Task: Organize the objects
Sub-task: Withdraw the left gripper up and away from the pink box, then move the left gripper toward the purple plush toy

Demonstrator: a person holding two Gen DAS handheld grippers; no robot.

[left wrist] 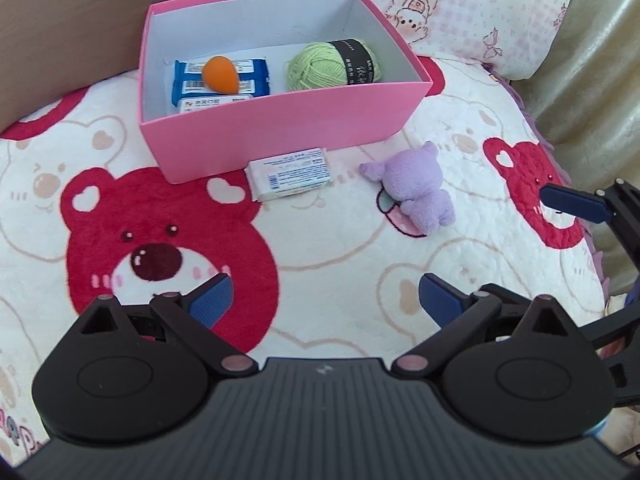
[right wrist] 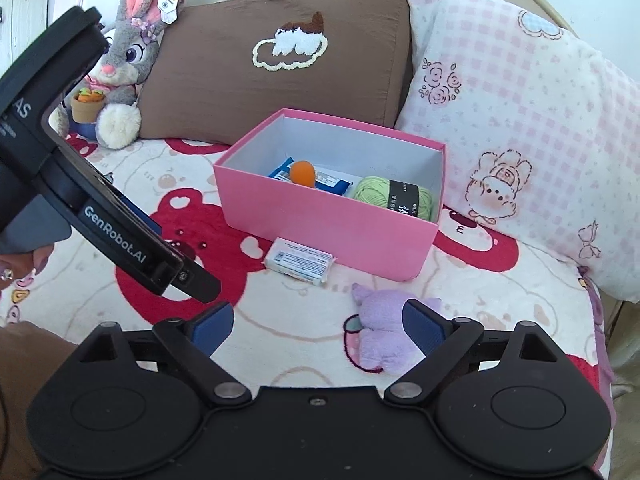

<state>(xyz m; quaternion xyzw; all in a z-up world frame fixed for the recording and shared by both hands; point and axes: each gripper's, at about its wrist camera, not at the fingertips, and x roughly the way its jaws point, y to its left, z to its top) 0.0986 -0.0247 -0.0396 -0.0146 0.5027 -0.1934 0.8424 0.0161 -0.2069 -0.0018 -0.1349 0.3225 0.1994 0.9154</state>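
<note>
A: A bed, soft bear-print blanket (left wrist: 340, 240), pillows behind. The pink box (left wrist: 280, 120) already holds yarn (left wrist: 320, 66), blue packets (left wrist: 256, 80) and an orange egg-shaped thing (left wrist: 219, 74).

B: Left out: the white packet (right wrist: 299, 261) against the box front, and the purple plush toy (right wrist: 380, 336) nearby.

A: Both claws gape empty, the right gripper (right wrist: 318, 330) partly astride the toy, the left gripper (left wrist: 326, 300) over bare blanket.

B: Risk, I'd judge: pinching blanket pile along with the plush (both soft), or bumping the light box.

Pink box (left wrist: 280, 120), green yarn (left wrist: 320, 66), orange egg (left wrist: 220, 74), lilac plush (left wrist: 420, 188), red-bear-print cream blanket (left wrist: 340, 260).
</note>
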